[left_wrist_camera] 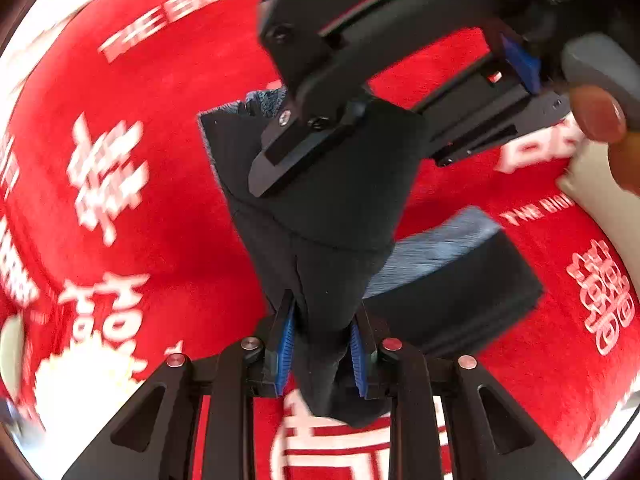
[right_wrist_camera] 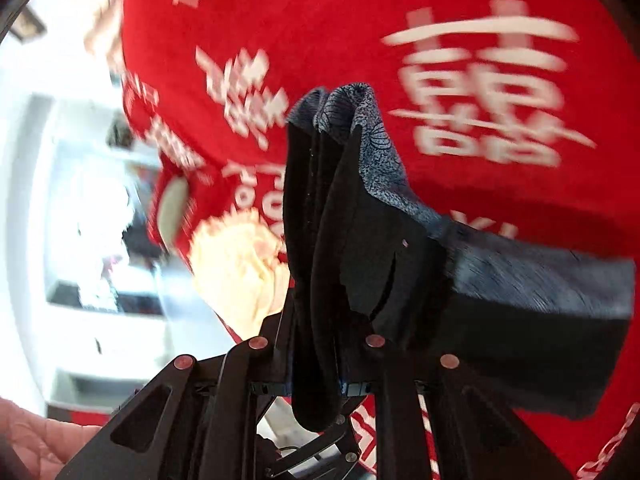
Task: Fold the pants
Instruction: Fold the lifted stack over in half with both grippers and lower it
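Note:
The pants (left_wrist_camera: 320, 216) are black with a blue-grey patterned lining and hang lifted above a red cloth. My left gripper (left_wrist_camera: 323, 350) is shut on a bunched black fold of them, its blue pads (left_wrist_camera: 285, 356) pressing both sides. In the left wrist view the right gripper (left_wrist_camera: 472, 92) crosses the top, above the raised fabric, with a hand (left_wrist_camera: 596, 114) on it. In the right wrist view my right gripper (right_wrist_camera: 316, 380) is shut on a thick gathered fold of the pants (right_wrist_camera: 360, 240), whose patterned edge (right_wrist_camera: 372, 132) sticks up ahead.
A red cloth (left_wrist_camera: 168, 216) with white characters and lettering covers the surface below. A cream, ruffled object (right_wrist_camera: 240, 264) lies at its edge. White furniture (right_wrist_camera: 72, 200) shows blurred beyond the cloth's left side. A hand (right_wrist_camera: 36, 436) is at the lower left.

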Action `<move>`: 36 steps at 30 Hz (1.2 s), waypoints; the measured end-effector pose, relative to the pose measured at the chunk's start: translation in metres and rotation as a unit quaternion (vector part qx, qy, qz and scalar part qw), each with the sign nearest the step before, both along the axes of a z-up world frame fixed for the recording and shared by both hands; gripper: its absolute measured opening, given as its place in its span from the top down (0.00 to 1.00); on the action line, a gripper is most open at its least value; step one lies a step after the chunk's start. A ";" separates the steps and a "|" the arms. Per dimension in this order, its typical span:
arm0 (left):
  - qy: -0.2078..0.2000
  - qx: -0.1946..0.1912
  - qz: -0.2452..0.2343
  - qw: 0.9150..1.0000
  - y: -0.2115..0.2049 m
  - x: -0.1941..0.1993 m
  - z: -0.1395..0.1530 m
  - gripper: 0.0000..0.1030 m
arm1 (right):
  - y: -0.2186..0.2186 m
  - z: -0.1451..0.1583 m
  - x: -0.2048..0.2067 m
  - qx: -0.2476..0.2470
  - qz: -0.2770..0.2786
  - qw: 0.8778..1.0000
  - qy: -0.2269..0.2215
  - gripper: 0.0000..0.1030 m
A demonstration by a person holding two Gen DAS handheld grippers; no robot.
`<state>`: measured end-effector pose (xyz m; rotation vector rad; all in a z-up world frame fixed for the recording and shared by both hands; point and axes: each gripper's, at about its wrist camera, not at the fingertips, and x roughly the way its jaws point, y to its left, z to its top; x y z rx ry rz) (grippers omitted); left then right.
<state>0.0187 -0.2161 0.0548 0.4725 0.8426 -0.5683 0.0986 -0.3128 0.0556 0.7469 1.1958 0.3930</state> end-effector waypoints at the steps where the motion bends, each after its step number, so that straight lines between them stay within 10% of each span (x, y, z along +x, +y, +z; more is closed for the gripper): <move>1: -0.002 0.007 -0.019 1.000 -0.015 -0.009 0.000 0.75 | -0.018 0.000 -0.017 0.011 -0.022 1.000 -0.007 0.83; 7: 0.000 0.048 -0.107 0.993 -0.092 -0.054 -0.020 0.75 | -0.103 -0.026 -0.091 0.040 -0.120 0.992 -0.014 0.84; 16: 0.032 0.158 -0.155 0.975 -0.148 -0.082 -0.105 0.73 | -0.175 -0.141 -0.150 0.085 -0.209 0.973 0.049 0.85; 24: 0.070 0.143 -0.178 0.971 -0.120 -0.078 -0.083 0.67 | -0.177 -0.163 -0.150 0.091 -0.200 0.972 0.083 0.75; 28: 0.083 0.103 -0.125 0.983 -0.089 -0.046 -0.053 0.67 | -0.183 -0.132 -0.131 -0.008 -0.191 0.979 0.068 0.71; 30: 0.102 0.079 -0.077 0.989 -0.076 -0.019 -0.049 0.21 | -0.185 -0.116 -0.118 -0.048 -0.185 0.981 0.047 0.65; 36: 0.154 0.015 0.068 0.986 -0.040 0.080 -0.069 0.19 | -0.188 -0.112 -0.049 -0.113 -0.159 0.981 0.020 0.59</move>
